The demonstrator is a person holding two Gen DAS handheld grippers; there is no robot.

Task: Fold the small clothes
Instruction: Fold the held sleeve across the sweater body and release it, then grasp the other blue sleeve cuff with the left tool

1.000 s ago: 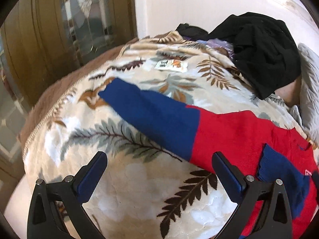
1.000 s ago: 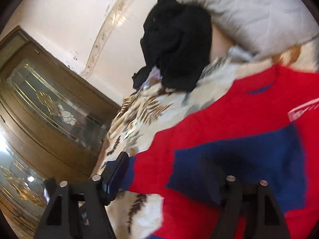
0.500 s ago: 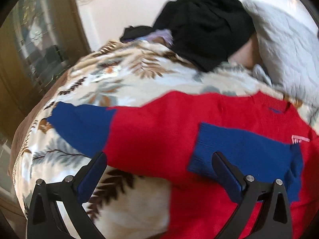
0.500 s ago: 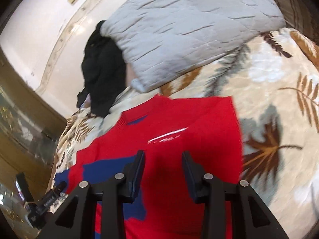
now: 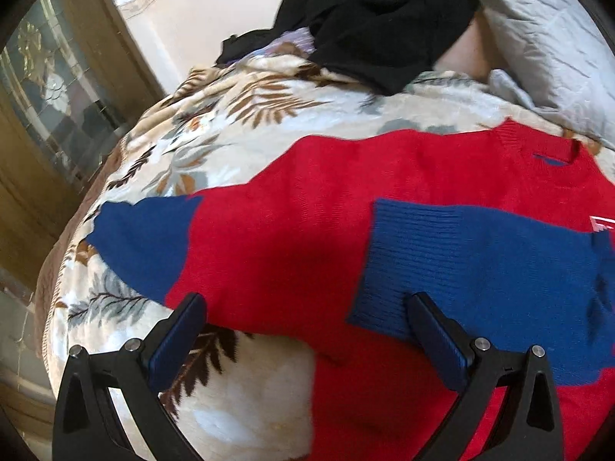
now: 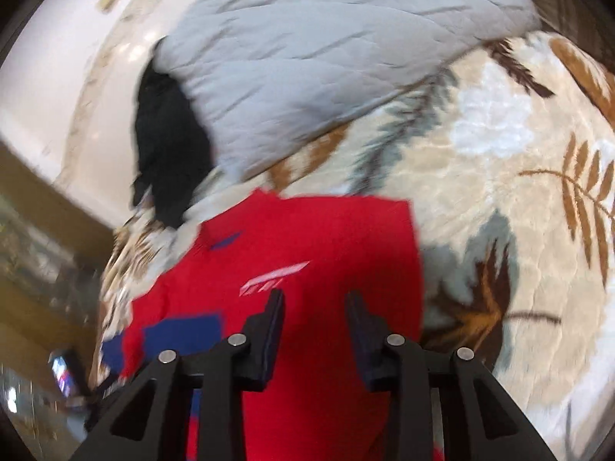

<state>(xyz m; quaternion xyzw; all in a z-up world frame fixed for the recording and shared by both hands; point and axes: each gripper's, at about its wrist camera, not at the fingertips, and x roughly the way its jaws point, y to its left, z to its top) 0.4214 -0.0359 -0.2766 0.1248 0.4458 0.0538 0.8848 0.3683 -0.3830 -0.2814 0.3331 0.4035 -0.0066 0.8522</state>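
Note:
A red sweater [image 5: 307,207] with blue sleeve ends lies flat on the leaf-patterned blanket [image 5: 250,115]. One blue sleeve [image 5: 480,261] is folded across its chest; the other blue sleeve end [image 5: 142,242] stretches out to the left. My left gripper [image 5: 307,319] is open and empty, just above the sweater's near edge. In the right wrist view the sweater [image 6: 326,253] shows its white chest logo. My right gripper [image 6: 315,303] is open with a narrower gap, empty, over the sweater's body.
A black garment pile [image 5: 376,19] and a grey quilted pillow [image 5: 546,38] lie at the head of the bed; the pillow [image 6: 326,57] also shows in the right wrist view. A wooden glass-door cabinet [image 5: 46,96] stands left of the bed.
Both grippers swung right over the sweater. The right gripper's gap narrowed from wide open and it pulled back off the folded blue sleeve. The left view moved from the outstretched sleeve toward the sweater's body.

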